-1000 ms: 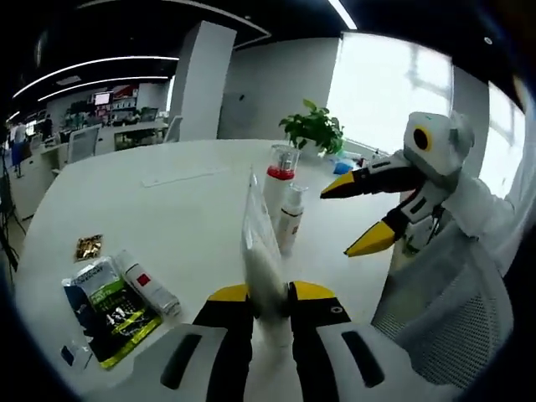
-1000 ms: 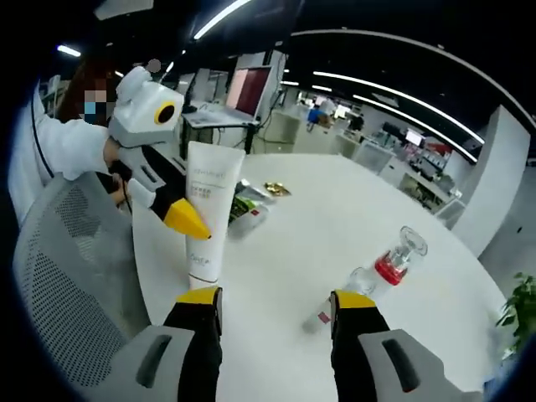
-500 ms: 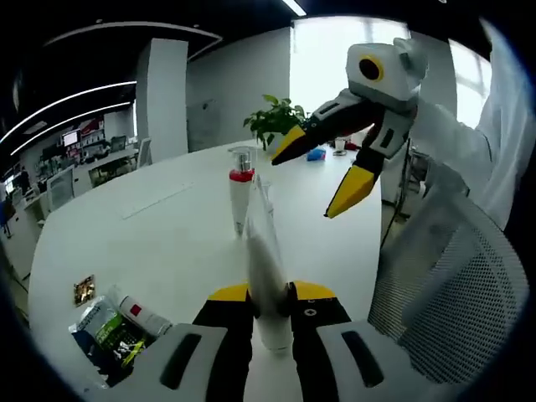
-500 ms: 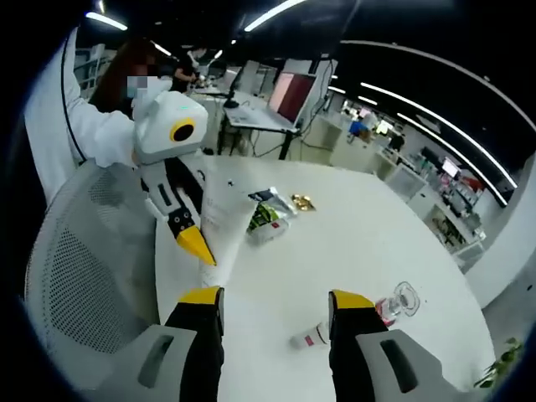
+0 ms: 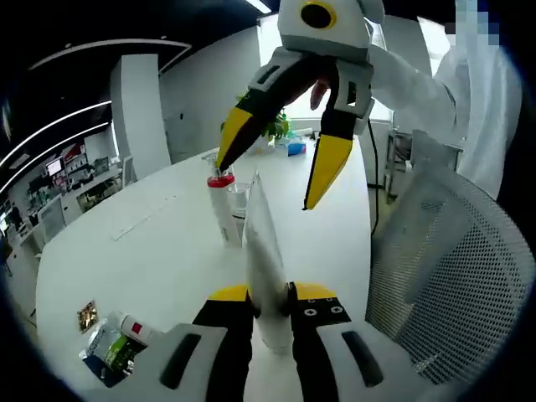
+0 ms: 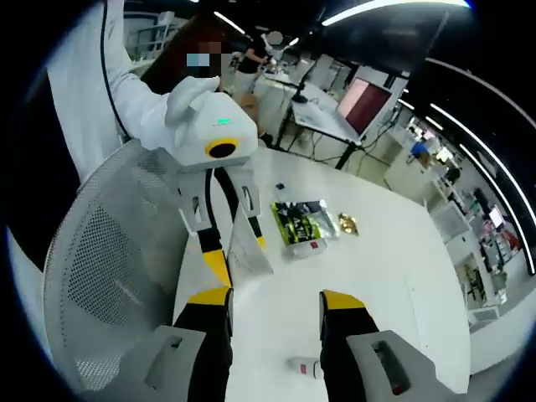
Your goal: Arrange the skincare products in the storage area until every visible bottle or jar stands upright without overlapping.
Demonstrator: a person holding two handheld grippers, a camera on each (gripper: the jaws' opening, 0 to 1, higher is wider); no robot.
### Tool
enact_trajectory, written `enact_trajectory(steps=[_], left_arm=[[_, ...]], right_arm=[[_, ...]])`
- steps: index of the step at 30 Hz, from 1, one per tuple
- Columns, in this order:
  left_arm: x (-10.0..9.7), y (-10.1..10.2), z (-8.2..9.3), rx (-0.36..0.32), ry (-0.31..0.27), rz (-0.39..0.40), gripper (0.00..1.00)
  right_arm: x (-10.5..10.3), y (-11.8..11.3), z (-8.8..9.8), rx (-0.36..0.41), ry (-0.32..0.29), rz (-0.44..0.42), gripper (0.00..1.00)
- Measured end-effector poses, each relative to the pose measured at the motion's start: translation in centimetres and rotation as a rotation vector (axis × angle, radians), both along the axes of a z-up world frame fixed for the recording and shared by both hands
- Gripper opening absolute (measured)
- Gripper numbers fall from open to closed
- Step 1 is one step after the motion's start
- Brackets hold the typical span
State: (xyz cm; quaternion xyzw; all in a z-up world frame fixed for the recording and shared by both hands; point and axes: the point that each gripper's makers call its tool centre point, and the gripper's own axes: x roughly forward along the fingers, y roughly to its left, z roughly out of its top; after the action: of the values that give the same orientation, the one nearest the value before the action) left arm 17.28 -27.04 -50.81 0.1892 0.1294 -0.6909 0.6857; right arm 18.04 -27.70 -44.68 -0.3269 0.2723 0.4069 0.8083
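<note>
My left gripper (image 5: 270, 291) is shut on a white tube (image 5: 260, 243), which I see edge-on, standing up from the jaws. My right gripper (image 5: 268, 180) hangs open just above and beyond the tube's top, one yellow tip on each side. In the right gripper view I look down past my open right gripper (image 6: 275, 299) at the left gripper (image 6: 239, 254) and the tube (image 6: 249, 251) over the white table. A bottle with a red collar (image 5: 220, 209) stands upright past the tube, a smaller bottle (image 5: 239, 201) next to it. A small bottle (image 6: 303, 365) shows between the right jaws.
A green sachet (image 6: 297, 222), a small red-marked tube (image 5: 138, 328) and a gold packet (image 6: 346, 222) lie together on the round white table (image 5: 142, 260). A grey mesh chair (image 5: 444, 276) stands at the table's edge. A potted plant (image 5: 276, 130) is at the far side.
My right gripper has risen and swung over the tube's top, still open. The left gripper keeps its hold on the tube. Both views have shifted with the hands.
</note>
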Motion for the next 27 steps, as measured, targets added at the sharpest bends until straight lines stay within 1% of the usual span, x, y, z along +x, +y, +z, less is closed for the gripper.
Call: enact_trajectory(steps=[1, 2, 4, 5, 6, 9, 11, 15, 18, 19, 20, 21, 24, 27], left_arm=[[0.0, 0.0, 0.0, 0.0, 0.004, -0.001, 0.12], [0.0, 0.0, 0.0, 0.0, 0.004, -0.002, 0.12], [0.0, 0.0, 0.0, 0.0, 0.01, 0.0, 0.12], [0.0, 0.0, 0.0, 0.0, 0.01, -0.001, 0.12], [0.0, 0.0, 0.0, -0.001, 0.011, -0.002, 0.12], [-0.1, 0.0, 0.0, -0.002, 0.01, -0.008, 0.12], [-0.2, -0.1, 0.0, -0.002, 0.011, -0.011, 0.12], [-0.3, -0.1, 0.0, -0.001, 0.007, -0.02, 0.12], [-0.3, -0.1, 0.0, 0.001, 0.005, -0.023, 0.12], [-0.3, -0.1, 0.0, 0.001, 0.005, -0.023, 0.12], [-0.3, -0.1, 0.0, 0.001, 0.004, -0.026, 0.12], [-0.3, -0.1, 0.0, 0.001, 0.004, -0.028, 0.12], [-0.4, -0.1, 0.0, 0.002, -0.004, -0.037, 0.12], [-0.4, -0.1, -0.1, 0.002, -0.008, -0.04, 0.12]], right_arm=[[-0.2, 0.4, 0.0, 0.011, 0.021, 0.016, 0.3], [-0.2, 0.8, 0.3, 0.022, 0.028, 0.027, 0.28], [-0.3, 1.4, 0.4, 0.015, 0.038, 0.063, 0.21], [-0.2, 1.6, 0.4, 0.012, 0.04, 0.072, 0.19], [0.2, 1.5, 0.2, 0.005, 0.054, 0.092, 0.18], [-0.2, 2.4, -0.2, -0.023, 0.092, 0.141, 0.17], [-0.2, 2.9, -0.3, -0.052, 0.094, 0.175, 0.16], [0.0, 3.9, -0.1, -0.041, 0.118, 0.217, 0.11], [0.0, 4.3, -0.2, -0.045, 0.145, 0.25, 0.05], [-0.1, 4.4, -0.3, -0.044, 0.16, 0.259, 0.04], [-0.4, 4.5, -0.5, -0.046, 0.195, 0.282, 0.04], [-0.5, 4.4, -0.6, -0.049, 0.213, 0.29, 0.03], [-0.4, 3.9, -1.0, -0.108, 0.239, 0.313, 0.01], [-0.6, 4.1, -1.3, -0.14, 0.27, 0.345, 0.0]])
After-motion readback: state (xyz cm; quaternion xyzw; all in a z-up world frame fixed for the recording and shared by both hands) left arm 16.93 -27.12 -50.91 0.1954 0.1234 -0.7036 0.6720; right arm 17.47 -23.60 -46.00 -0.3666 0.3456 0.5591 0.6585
